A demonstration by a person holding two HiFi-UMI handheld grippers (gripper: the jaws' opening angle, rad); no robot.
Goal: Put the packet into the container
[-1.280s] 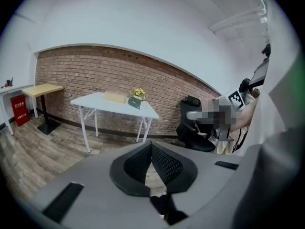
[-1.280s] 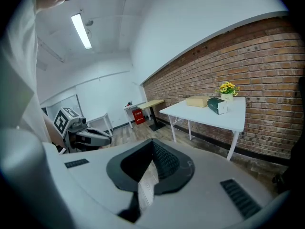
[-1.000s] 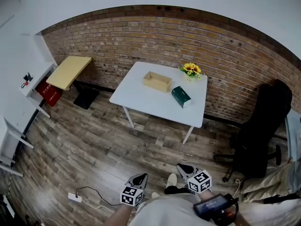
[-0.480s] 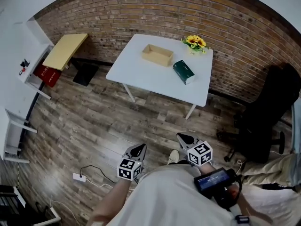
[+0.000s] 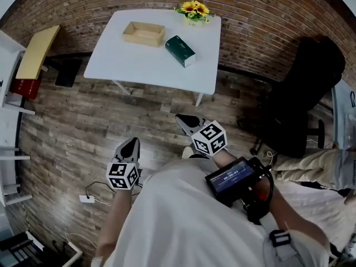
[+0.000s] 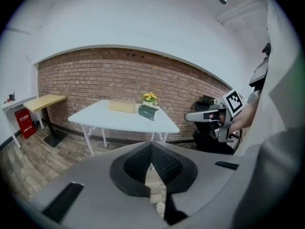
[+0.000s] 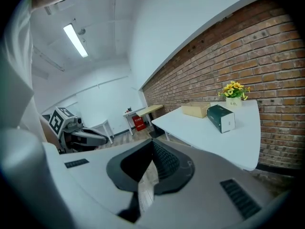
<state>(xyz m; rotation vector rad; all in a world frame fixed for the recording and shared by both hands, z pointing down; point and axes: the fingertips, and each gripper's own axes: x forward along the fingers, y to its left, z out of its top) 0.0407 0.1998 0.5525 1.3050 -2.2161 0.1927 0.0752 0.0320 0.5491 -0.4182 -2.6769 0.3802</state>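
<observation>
**Both hand-held grippers closed, held low, well away from the tabletop**

Head view: the white tabletop (image 5: 146,65) stands against the brick wall (image 5: 261,21). The dark green packet (image 5: 180,43) lies on it just beside the open tan container (image 5: 144,33), not inside. A pot of yellow flowers (image 5: 193,8) sits at the far edge and a black office chair (image 5: 303,88) stands to the right. Only this view shows the screen device (image 5: 232,176) on the person's chest.

The left hand-held gripper (image 5: 131,143) and right hand-held gripper (image 5: 181,118) are held close to the body over the wood floor (image 5: 72,121), the jaws pointing toward the tabletop and the right one further forward.

Left gripper view: the jaws meet at the tips, closed on nothing. The right unit shows side-on at the right, held level.

Right gripper view: the jaws are likewise together and empty. The packet's pale end face shows only here.
</observation>
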